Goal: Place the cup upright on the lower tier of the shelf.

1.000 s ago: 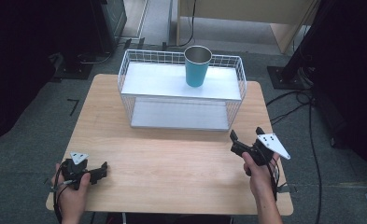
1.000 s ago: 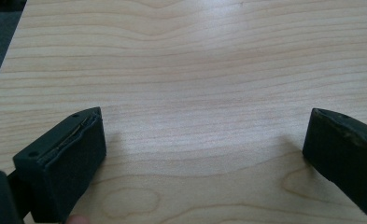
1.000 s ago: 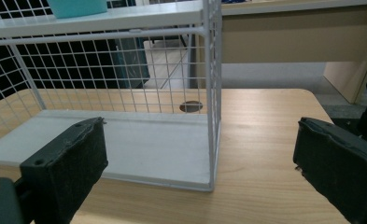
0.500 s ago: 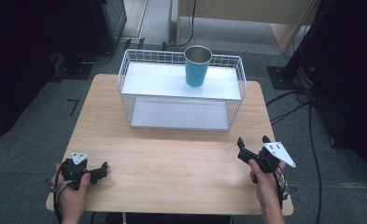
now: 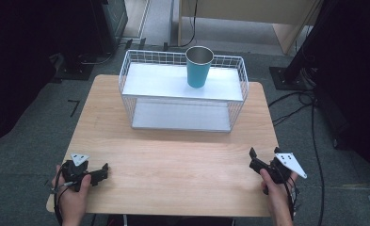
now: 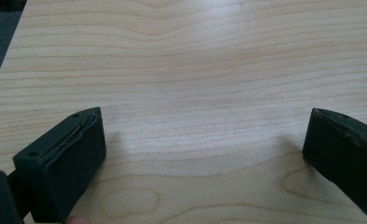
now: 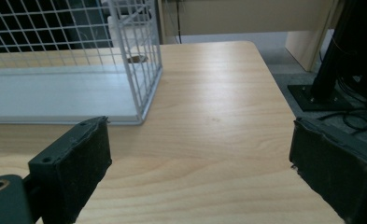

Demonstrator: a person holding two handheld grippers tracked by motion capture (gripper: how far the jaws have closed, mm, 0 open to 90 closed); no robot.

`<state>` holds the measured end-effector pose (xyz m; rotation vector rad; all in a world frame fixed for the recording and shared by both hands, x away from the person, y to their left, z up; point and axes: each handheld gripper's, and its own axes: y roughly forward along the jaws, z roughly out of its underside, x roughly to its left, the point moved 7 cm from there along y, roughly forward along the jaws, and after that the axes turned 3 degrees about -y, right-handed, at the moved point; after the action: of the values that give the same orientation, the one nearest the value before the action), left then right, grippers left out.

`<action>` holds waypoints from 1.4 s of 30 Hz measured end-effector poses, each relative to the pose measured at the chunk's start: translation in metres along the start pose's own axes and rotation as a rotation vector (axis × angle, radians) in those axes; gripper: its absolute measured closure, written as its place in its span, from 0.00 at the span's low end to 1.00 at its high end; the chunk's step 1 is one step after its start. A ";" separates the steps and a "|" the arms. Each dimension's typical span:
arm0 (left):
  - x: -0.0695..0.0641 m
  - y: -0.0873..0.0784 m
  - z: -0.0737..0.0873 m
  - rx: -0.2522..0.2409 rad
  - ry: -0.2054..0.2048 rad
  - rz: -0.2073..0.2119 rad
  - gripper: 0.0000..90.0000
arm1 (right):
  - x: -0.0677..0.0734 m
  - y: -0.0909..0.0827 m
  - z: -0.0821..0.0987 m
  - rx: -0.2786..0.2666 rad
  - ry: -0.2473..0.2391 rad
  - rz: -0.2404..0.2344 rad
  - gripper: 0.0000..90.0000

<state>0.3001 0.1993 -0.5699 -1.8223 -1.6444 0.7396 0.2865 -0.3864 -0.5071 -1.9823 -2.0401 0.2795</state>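
Note:
A teal metal cup [image 5: 199, 68] stands upright on the upper shelf of a white wire rack [image 5: 159, 80] at the far side of the wooden table [image 5: 173, 150]. My left gripper [image 5: 101, 172] rests low over the near left corner, open, with bare wood between its jaws [image 6: 204, 154]. Near the front right edge my right gripper [image 5: 253, 159] is held open; its jaws have just been closing a little, with nothing between them [image 7: 200, 168]. In the right gripper view the rack's corner [image 7: 134, 60] lies ahead to the left.
The rack's lower shelf [image 5: 180, 115] holds nothing. Cables [image 5: 305, 99] and a black stand base [image 5: 286, 75] lie on the floor to the right. A wooden cabinet [image 5: 248, 14] stands behind the table, dark equipment [image 5: 79, 56] at the back left.
My right gripper has drawn back toward the near right edge and sunk lower over the table. The left gripper, cup and rack have stayed put.

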 end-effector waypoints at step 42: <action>0.000 0.000 0.000 -0.001 -0.001 0.000 0.00 | -0.056 -0.016 0.073 0.424 -0.043 0.085 0.06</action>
<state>0.3002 0.1993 -0.5700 -1.8231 -1.6458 0.7397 0.2485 -0.4388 -0.5746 -1.8074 -1.7411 0.7139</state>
